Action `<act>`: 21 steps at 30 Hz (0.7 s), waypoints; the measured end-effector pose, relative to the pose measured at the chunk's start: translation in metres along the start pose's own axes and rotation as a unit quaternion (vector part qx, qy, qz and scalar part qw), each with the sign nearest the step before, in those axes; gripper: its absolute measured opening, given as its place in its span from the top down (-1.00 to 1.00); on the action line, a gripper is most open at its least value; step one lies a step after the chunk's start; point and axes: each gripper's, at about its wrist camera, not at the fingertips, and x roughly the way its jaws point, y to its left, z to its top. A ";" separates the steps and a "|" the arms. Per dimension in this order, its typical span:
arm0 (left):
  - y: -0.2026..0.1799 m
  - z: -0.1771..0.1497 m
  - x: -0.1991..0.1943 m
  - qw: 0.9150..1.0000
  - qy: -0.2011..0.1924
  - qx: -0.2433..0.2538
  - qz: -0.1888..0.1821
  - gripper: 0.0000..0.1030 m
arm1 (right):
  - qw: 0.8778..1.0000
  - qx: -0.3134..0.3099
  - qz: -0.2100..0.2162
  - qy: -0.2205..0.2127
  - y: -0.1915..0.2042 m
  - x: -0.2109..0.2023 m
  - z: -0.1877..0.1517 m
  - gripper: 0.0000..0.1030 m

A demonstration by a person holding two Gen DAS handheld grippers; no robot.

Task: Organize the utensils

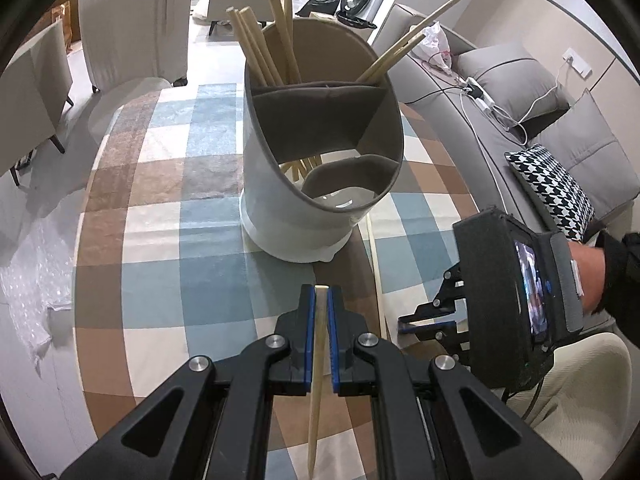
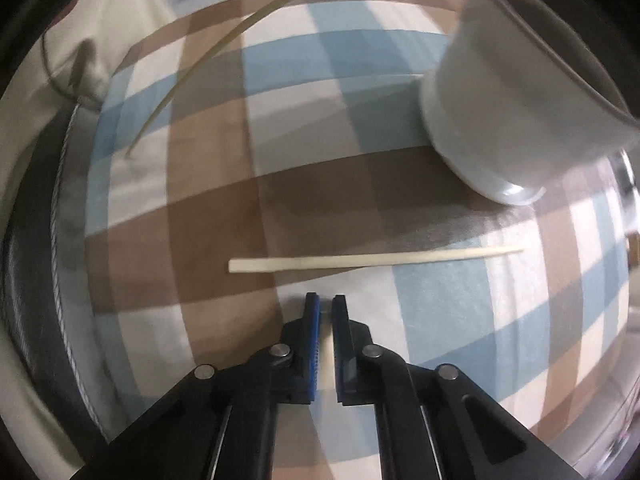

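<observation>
A grey utensil holder point(image 1: 280, 200) with inner dividers stands on the checked tablecloth point(image 1: 160, 240). Several wooden chopsticks point(image 1: 260, 48) stick out of its far compartments. My left gripper point(image 1: 320, 294) is shut on one chopstick point(image 1: 316, 392), held short of the holder with its thick end forward. My right gripper point(image 2: 326, 304) hovers low over the cloth with its jaws nearly closed and empty; it also shows in the left wrist view point(image 1: 424, 320). A loose chopstick point(image 2: 376, 258) lies crosswise just ahead of it. The holder point(image 2: 500, 92) stands at the upper right. Another chopstick point(image 2: 208, 52) lies at the far left.
A chopstick point(image 1: 376, 272) lies on the cloth right of the holder. A grey sofa point(image 1: 520, 92) with cushions stands to the right, beige chairs point(image 1: 132, 20) behind the table, and crumpled plastic wrap point(image 1: 28, 272) at the left edge.
</observation>
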 end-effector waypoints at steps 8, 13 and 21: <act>-0.007 0.000 -0.011 1.000 -0.015 0.005 0.000 0.96 | 0.978 0.175 -0.008 -0.117 -0.031 -0.044 -0.013 0.91; -0.012 0.002 -0.019 1.000 -0.025 0.005 -0.005 0.96 | 0.937 0.281 -0.003 -0.208 -0.029 -0.080 -0.037 0.91; -0.019 0.000 -0.028 0.999 -0.042 0.007 -0.007 0.97 | 0.873 0.387 -0.006 -0.298 -0.002 -0.107 -0.070 0.91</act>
